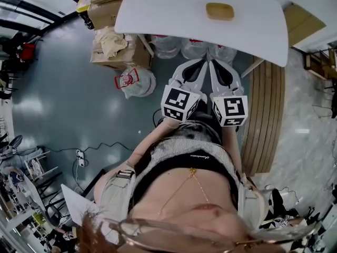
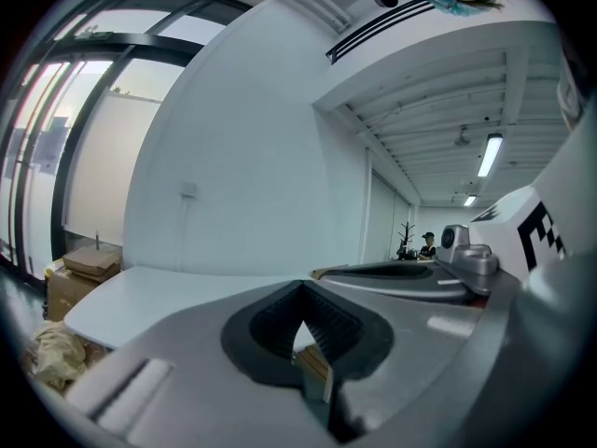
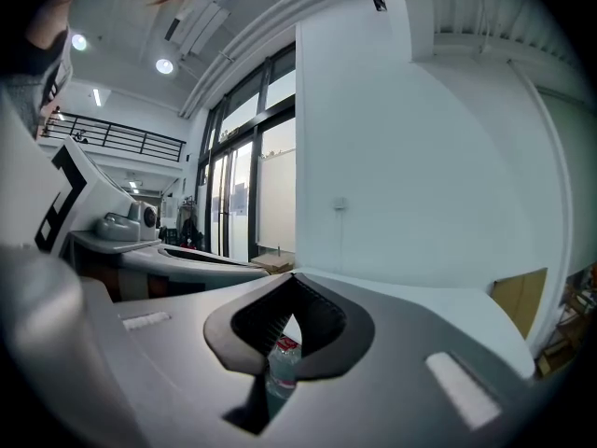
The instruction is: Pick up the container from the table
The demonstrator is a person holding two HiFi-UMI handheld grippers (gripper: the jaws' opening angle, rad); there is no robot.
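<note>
A small tan, rounded container (image 1: 219, 11) lies on the white table (image 1: 174, 9), toward its far side in the head view. My two grippers are held side by side just short of the table's near edge, both pointing at it. The left gripper (image 1: 201, 62) has its jaws together with nothing between them, and so does the right gripper (image 1: 215, 63). In the left gripper view the left gripper (image 2: 303, 285) looks over the white table (image 2: 159, 297). From the right gripper (image 3: 294, 276), that gripper's view shows the table (image 3: 448, 301) too. The container shows in neither gripper view.
Large water bottles (image 1: 195, 49) stand under the table; one bottle (image 3: 283, 362) shows through the right jaws' gap. Cardboard boxes (image 1: 108, 4) and a plastic bag (image 1: 134, 80) sit at the left. A wooden slatted strip (image 1: 268, 115) runs along the right. A person (image 2: 427, 243) is far off.
</note>
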